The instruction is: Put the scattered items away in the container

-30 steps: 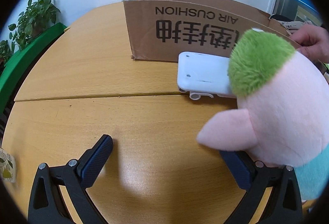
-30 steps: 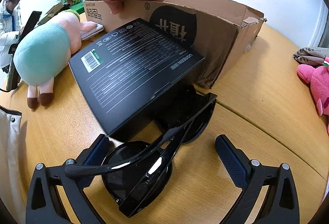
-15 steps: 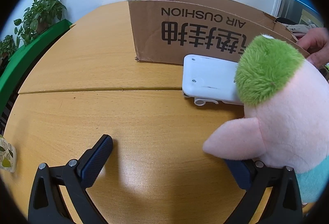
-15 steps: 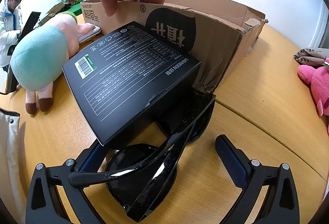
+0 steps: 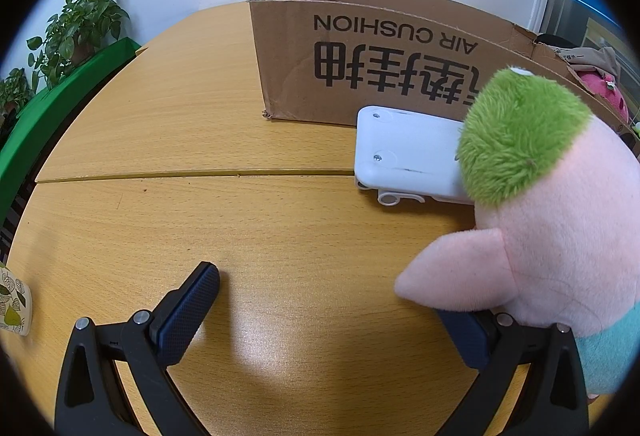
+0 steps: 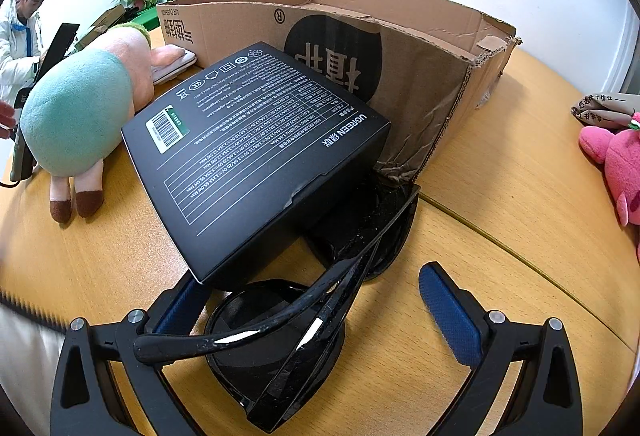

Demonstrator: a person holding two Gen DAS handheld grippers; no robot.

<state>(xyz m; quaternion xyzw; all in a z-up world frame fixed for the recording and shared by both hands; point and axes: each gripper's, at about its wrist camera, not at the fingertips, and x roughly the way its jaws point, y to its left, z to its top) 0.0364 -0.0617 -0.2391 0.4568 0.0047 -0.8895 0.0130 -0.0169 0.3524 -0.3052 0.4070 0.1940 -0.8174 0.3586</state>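
Observation:
The cardboard box (image 5: 360, 67) marked AIR CUSHION stands open on the wooden table (image 5: 160, 139). A plush toy (image 5: 560, 220) with green hair, a pink body and a teal garment lies beside my left gripper (image 5: 324, 316), which is open and empty; the toy's arm covers the right fingertip. A white flat device (image 5: 404, 155) lies against the box, partly under the toy's head. My right gripper (image 6: 316, 316) is open around black sunglasses (image 6: 288, 348). A black product box (image 6: 256, 147) leans over the sunglasses and the left finger, in front of the cardboard box (image 6: 420, 67).
A pink plush (image 6: 616, 155) and a paper bag (image 6: 600, 107) lie at the table's right side. A person in a white jacket (image 6: 20, 35) stands beyond the table at left. Potted plants (image 5: 76, 31) on a green ledge line the wall.
The hand that gripped the box rim has left both views. My right gripper has edged forward, so the black product box now covers its left finger. The left view shifted slightly.

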